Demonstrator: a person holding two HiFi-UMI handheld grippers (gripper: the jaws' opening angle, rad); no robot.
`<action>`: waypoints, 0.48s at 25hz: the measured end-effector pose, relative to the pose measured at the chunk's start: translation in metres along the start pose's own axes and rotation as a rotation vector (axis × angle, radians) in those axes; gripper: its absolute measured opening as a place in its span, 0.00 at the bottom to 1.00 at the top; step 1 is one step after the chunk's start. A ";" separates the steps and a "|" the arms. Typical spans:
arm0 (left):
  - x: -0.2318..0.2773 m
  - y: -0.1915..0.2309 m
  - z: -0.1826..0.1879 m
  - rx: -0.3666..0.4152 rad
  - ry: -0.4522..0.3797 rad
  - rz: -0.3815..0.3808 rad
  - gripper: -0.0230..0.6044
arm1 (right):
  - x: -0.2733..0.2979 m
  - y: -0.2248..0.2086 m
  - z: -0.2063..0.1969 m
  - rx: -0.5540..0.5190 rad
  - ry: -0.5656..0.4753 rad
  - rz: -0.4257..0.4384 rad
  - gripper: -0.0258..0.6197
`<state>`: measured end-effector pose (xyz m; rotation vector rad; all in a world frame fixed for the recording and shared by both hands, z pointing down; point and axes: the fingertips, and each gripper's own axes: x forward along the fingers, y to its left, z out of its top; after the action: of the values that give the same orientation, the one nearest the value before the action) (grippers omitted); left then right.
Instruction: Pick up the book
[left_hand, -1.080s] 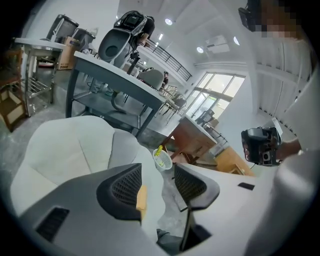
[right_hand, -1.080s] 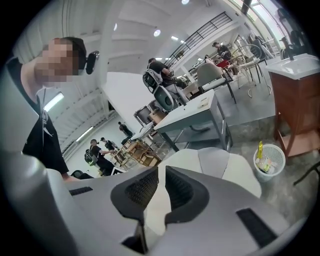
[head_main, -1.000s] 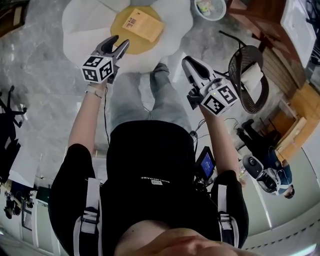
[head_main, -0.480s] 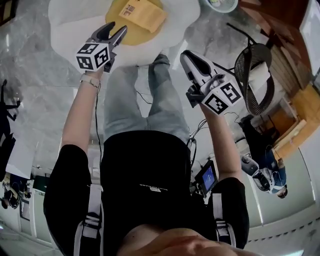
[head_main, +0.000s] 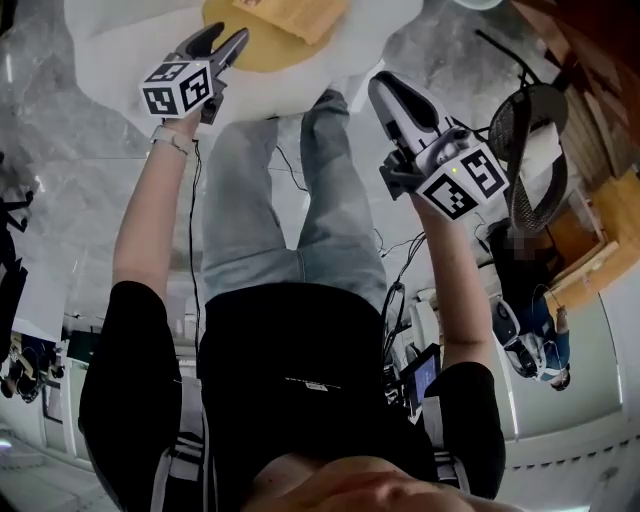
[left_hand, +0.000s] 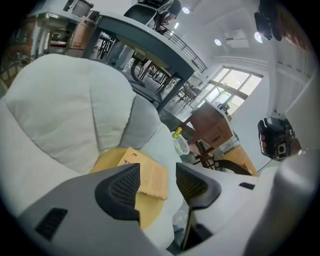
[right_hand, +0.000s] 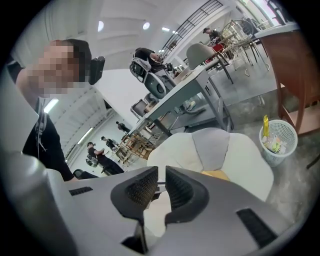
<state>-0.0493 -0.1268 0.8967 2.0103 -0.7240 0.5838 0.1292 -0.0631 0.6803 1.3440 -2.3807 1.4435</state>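
The book (head_main: 295, 12), tan with a white label, lies on a round yellow cushion (head_main: 255, 55) on a white petal-shaped chair (head_main: 110, 60); the head view's top edge cuts it off. My left gripper (head_main: 225, 35) hovers just left of the cushion, open and empty. In the left gripper view the book (left_hand: 150, 175) shows beyond the gap between those jaws (left_hand: 157, 182), well apart from them. My right gripper (head_main: 385, 85) hangs off the chair's right side, its jaws almost together with nothing in them (right_hand: 161, 187). The cushion's edge (right_hand: 217, 175) peeks past that gripper.
The person's legs (head_main: 290, 190) stand just before the chair. A white mesh waste basket (right_hand: 277, 140) stands on the floor to the chair's right. A black wire chair (head_main: 525, 155) and wooden furniture (head_main: 600, 220) are at the right. Desks and people fill the background.
Both grippers have sunk toward the chair. In the head view the chair and book have slid up to the top edge. Neither gripper has taken hold of anything.
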 end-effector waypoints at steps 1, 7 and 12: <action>0.001 0.004 -0.003 -0.005 -0.002 0.002 0.37 | 0.002 -0.001 -0.001 0.003 -0.001 0.000 0.13; 0.037 0.056 -0.034 -0.072 -0.017 0.008 0.37 | 0.039 -0.027 -0.031 0.005 0.016 -0.012 0.13; 0.067 0.089 -0.041 -0.133 -0.047 0.041 0.37 | 0.061 -0.049 -0.049 0.032 0.030 -0.006 0.13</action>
<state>-0.0670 -0.1470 1.0123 1.8953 -0.8131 0.5002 0.1074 -0.0750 0.7694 1.3261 -2.3425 1.4960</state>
